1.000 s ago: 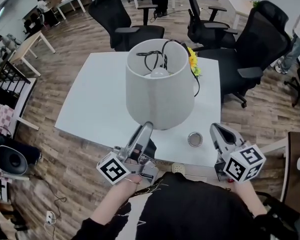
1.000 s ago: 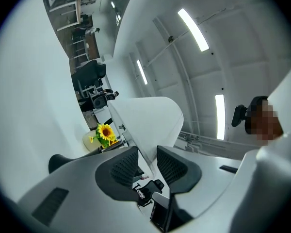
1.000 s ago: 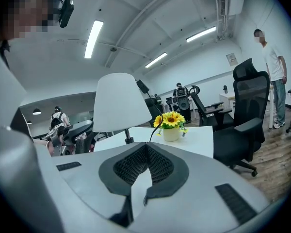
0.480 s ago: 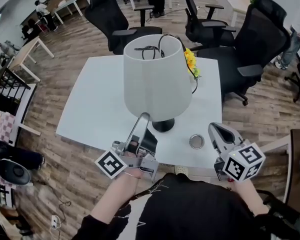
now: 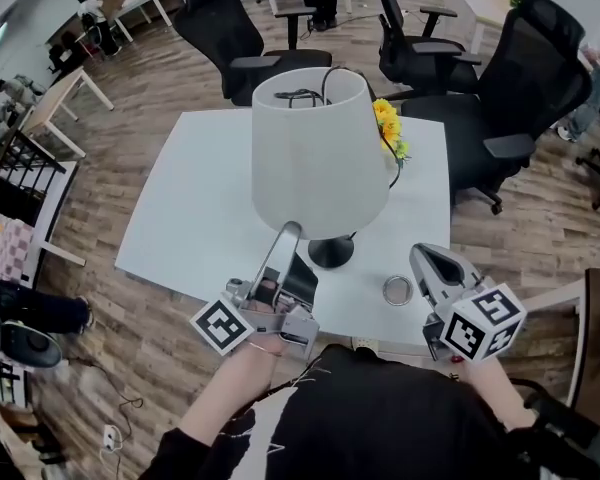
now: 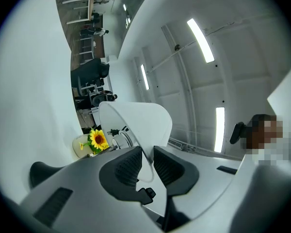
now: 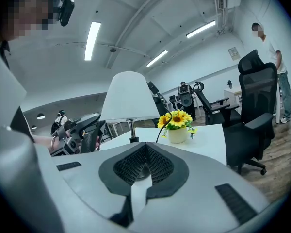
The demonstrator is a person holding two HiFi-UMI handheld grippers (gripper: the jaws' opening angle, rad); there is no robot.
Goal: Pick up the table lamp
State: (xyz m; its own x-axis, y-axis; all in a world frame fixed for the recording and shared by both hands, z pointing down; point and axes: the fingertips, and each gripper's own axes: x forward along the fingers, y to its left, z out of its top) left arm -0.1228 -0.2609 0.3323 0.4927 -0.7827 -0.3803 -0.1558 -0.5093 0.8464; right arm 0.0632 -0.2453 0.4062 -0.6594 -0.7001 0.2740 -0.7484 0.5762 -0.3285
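The table lamp has a wide white shade point(image 5: 315, 158) and a black round base point(image 5: 330, 253), and it stands on the white table point(image 5: 200, 198). My left gripper point(image 5: 290, 234) reaches up to the shade's near lower rim. In the left gripper view the thin rim point(image 6: 136, 125) runs between the pads of that gripper point(image 6: 146, 161); the jaws are closing, with a narrow gap still showing. My right gripper point(image 5: 423, 258) hovers over the table's near right edge, shut and empty. In the right gripper view that gripper point(image 7: 144, 166) points at the lamp point(image 7: 130, 98).
A small pot of sunflowers point(image 5: 390, 133) stands behind the lamp, with the lamp's black cord beside it. A small round metal ring point(image 5: 396, 290) lies near the table's front edge, left of the right gripper. Black office chairs point(image 5: 525, 78) stand beyond the table.
The left gripper's jaws have narrowed around the shade's rim and the gripper has crept forward and up. The lamp's base, hidden under the shade before, now shows. The right gripper shifted slightly.
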